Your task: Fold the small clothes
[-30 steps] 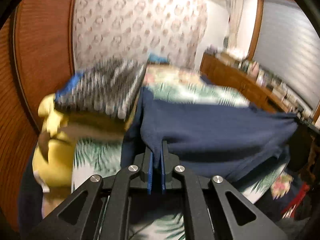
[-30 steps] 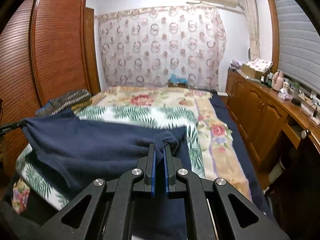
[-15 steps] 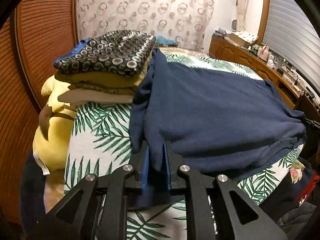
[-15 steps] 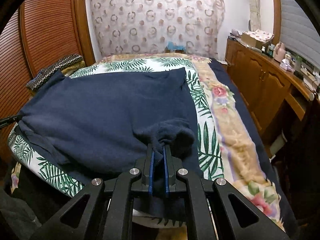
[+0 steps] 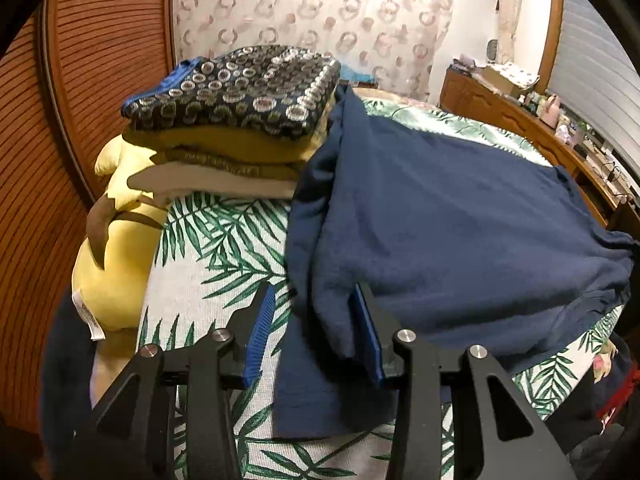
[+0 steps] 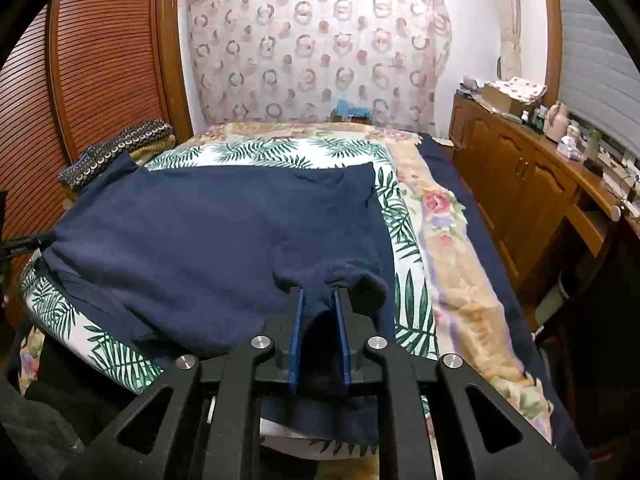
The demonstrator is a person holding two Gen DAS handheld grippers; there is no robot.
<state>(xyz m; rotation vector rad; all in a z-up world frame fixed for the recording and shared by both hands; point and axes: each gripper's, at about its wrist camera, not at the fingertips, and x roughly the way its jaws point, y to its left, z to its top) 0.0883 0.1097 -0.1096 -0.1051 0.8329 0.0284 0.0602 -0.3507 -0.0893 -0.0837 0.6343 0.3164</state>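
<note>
A navy blue garment [image 5: 440,216] lies spread flat on the leaf-print bedspread [image 5: 208,248]. It also shows in the right wrist view [image 6: 208,232]. My left gripper [image 5: 314,292] is open, its jaws standing wide on either side of the garment's near left corner, not pinching it. My right gripper [image 6: 318,294] is open a little, with the garment's near right corner bunched between its jaws.
A stack of folded clothes [image 5: 236,120] sits at the bed's left side, topped by a dark ring-patterned piece, beside a yellow plush toy [image 5: 116,240]. A wooden wardrobe [image 6: 100,60] stands at the left. A wooden cabinet [image 6: 528,184] runs along the right.
The garment was held up and has been lowered flat onto the bed. Both grippers, shut on its corners before, have opened, the left one widely.
</note>
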